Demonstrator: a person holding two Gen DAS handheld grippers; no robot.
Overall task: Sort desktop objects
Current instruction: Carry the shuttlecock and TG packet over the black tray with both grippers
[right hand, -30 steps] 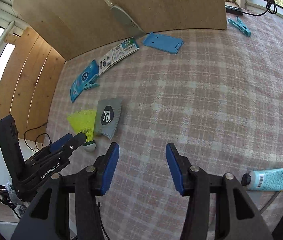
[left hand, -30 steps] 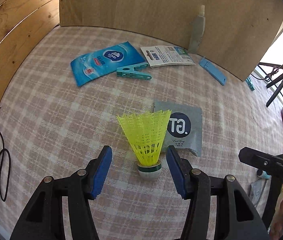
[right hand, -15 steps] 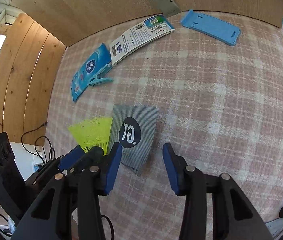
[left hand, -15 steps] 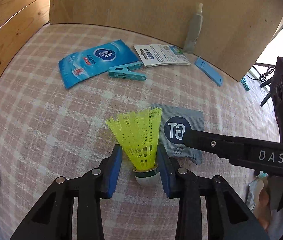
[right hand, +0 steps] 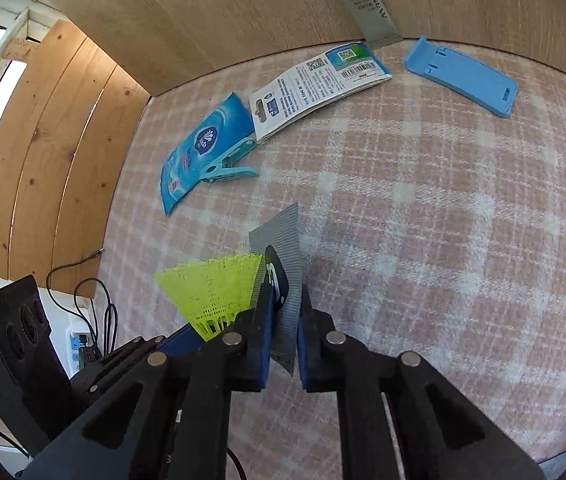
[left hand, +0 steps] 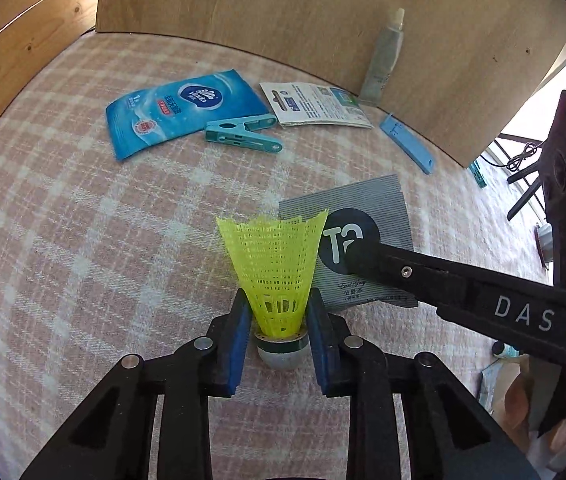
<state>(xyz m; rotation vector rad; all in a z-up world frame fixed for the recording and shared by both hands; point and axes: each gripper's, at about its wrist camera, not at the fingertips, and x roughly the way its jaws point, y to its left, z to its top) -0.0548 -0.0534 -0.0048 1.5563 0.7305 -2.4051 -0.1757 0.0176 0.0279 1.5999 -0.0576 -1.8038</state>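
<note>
Checked cloth [left hand: 83, 240]: left tool [left hand: 279, 332] clamping shuttlecock [left hand: 275, 256], right tool [right hand: 285, 344] pinching sachet [right hand: 283, 264].

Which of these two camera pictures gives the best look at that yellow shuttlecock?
The left wrist view. There the yellow shuttlecock stands whole and centred, skirt up, with the left gripper closed on its base. In the right wrist view it shows only from the side, its base hidden behind the right gripper, which pinches the grey packet.

Neon-yellow shuttlecock [left hand: 273, 264], grey striped sachet [left hand: 367, 220], pink-and-white checked tablecloth [left hand: 83, 240], blue tissue pack [left hand: 179, 110]
</note>
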